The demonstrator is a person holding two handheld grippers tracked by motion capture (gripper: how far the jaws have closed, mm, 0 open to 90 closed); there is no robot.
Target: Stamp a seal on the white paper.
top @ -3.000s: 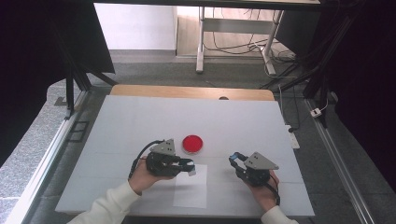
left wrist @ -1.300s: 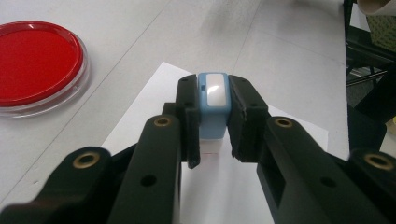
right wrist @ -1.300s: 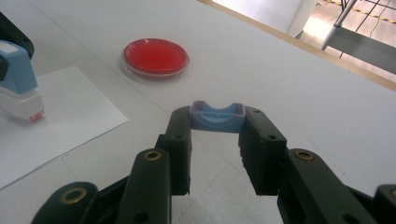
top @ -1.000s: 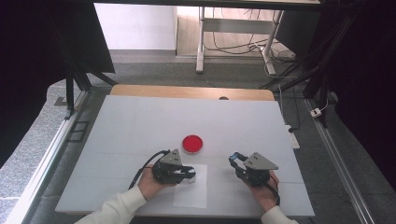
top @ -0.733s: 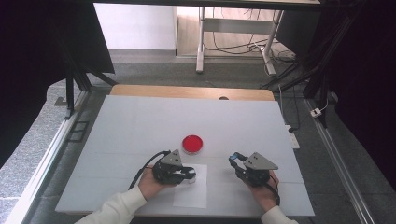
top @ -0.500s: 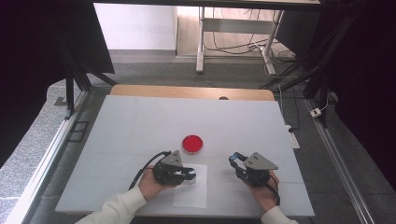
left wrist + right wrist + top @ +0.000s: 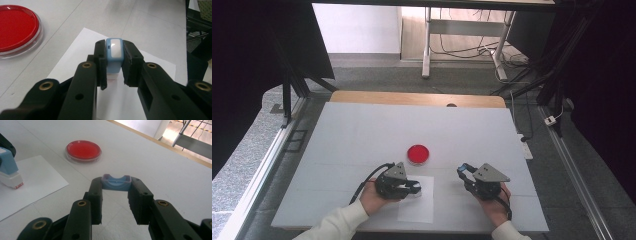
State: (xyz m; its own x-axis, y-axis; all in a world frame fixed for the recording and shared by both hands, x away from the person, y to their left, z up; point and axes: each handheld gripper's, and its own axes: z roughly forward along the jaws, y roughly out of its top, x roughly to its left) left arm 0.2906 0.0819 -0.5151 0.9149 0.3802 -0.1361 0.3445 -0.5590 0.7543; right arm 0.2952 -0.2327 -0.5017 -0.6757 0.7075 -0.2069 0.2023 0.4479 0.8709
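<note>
My left gripper is clamped on a small stamp, blue body with a white base, and the jaws press on its two flat sides with the base pointing down at the sheet of paper. From the right gripper view, the stamp stands upright with its red-edged base right at the paper; whether it is pressing or just above, I cannot tell.

My right gripper is closed on the stamp's blue cap, held by its two ends, open side up, above the bare tabletop.

On handling, I'd judge both pieces to be light, rigid plastic. The smooth sides could slip, so the flat faces are the right place to hold, as now. The base likely carries ink, so keep it off anything but paper.

From the high view, the left gripper sits over the paper at about 6 o'clock on the tabletop. The right gripper is at 5 o'clock, well apart. A red-filled petri dish lies just beyond the paper toward 12 o'clock.
</note>
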